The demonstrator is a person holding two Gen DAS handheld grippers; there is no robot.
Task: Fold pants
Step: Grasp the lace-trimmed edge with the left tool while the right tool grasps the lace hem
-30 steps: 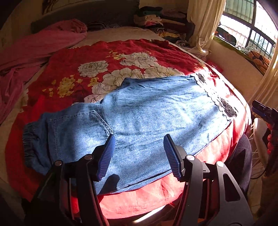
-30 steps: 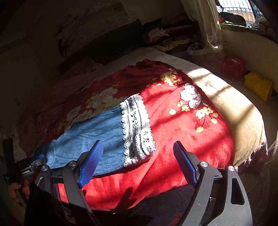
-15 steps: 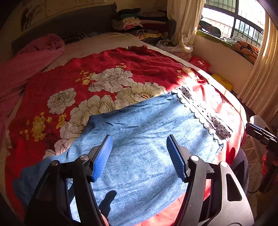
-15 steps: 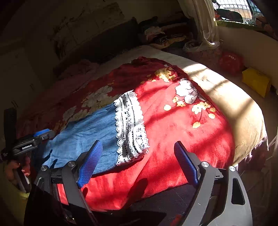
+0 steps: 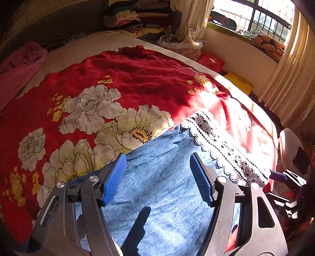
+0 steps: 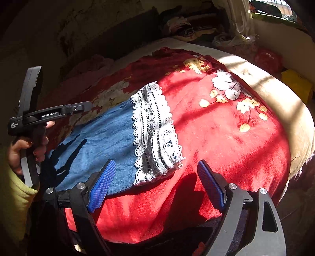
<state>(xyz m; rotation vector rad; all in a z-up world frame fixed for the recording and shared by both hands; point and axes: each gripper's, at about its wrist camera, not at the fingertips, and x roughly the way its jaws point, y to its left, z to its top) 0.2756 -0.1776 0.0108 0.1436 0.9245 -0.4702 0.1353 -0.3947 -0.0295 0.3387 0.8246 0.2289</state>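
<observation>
Blue denim pants (image 5: 163, 189) with a white lace hem (image 5: 222, 145) lie flat on a red floral bedspread (image 5: 122, 82). My left gripper (image 5: 157, 173) is open and empty, hovering just above the denim near the hem end. In the right wrist view the pants (image 6: 102, 135) and lace hem (image 6: 155, 134) lie ahead. My right gripper (image 6: 155, 181) is open and empty, close above the near corner of the lace hem. The left gripper's body also shows at the left of that view (image 6: 39, 114), held in a hand.
A pink blanket (image 5: 17, 67) lies at the far left of the bed. Stacked clothes (image 5: 133, 17) sit at the head. A red bag (image 5: 211, 61) and a yellow packet (image 5: 239, 83) lie on the floor by the window wall. The bed's near edge (image 6: 157, 232) drops off below the right gripper.
My left gripper has moved right along the pants, from the waist and pocket end toward the lace hem. My right gripper has come closer to the hem corner. Both stayed open.
</observation>
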